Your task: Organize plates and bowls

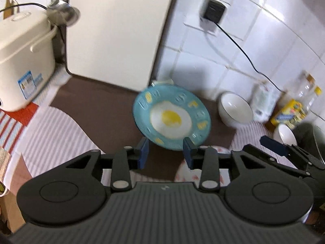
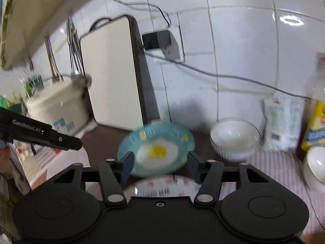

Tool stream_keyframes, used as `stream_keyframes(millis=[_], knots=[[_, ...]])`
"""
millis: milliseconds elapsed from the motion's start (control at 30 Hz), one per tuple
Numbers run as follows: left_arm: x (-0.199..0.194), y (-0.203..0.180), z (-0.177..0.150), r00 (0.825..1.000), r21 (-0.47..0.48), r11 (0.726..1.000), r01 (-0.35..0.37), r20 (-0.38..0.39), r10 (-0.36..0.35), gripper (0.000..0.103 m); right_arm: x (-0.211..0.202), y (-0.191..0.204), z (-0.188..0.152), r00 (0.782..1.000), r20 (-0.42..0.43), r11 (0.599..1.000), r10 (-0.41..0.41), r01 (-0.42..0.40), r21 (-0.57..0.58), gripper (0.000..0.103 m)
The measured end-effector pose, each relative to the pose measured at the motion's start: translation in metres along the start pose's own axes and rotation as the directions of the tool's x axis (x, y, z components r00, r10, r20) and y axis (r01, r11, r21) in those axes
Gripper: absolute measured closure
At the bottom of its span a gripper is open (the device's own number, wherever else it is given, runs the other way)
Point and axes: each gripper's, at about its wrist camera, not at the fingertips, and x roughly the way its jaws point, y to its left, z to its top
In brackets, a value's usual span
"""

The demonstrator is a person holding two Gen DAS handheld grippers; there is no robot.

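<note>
Judging from the parted, empty jaws of the left gripper (image 1: 165, 151) and right gripper (image 2: 160, 167), a placing step is taken as done; the blue fried-egg plate (image 1: 171, 120) lies on the brown counter (image 1: 97, 109), ahead of both. Next, a white bowl (image 1: 235, 109) near the tiled wall (image 1: 264, 30) must be grasped by its rim.

The near edge of the patterned plate (image 2: 162, 187) is hidden behind the gripper body. The small bowl (image 2: 315, 167) is cut off at the right edge. The blue plate (image 2: 156, 148) is blurred.
</note>
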Motion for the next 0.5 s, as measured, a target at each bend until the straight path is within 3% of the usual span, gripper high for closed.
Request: stream_keyframes(millis=[200,500], knots=[[0.031,0.02,-0.001,0.997,-0.007,1.0,-0.027,0.065,0.027,0.055,0.053,-0.017,0.006,0.995,-0.099,0.999,0.004,0.0,0.035,0.037],[0.096,0.035,-0.001,0.995,-0.006,0.999,-0.049,0.088,0.049,0.044,0.12,-0.053,0.003,0.969,-0.24,0.963,0.054,0.013,0.27,0.037]])
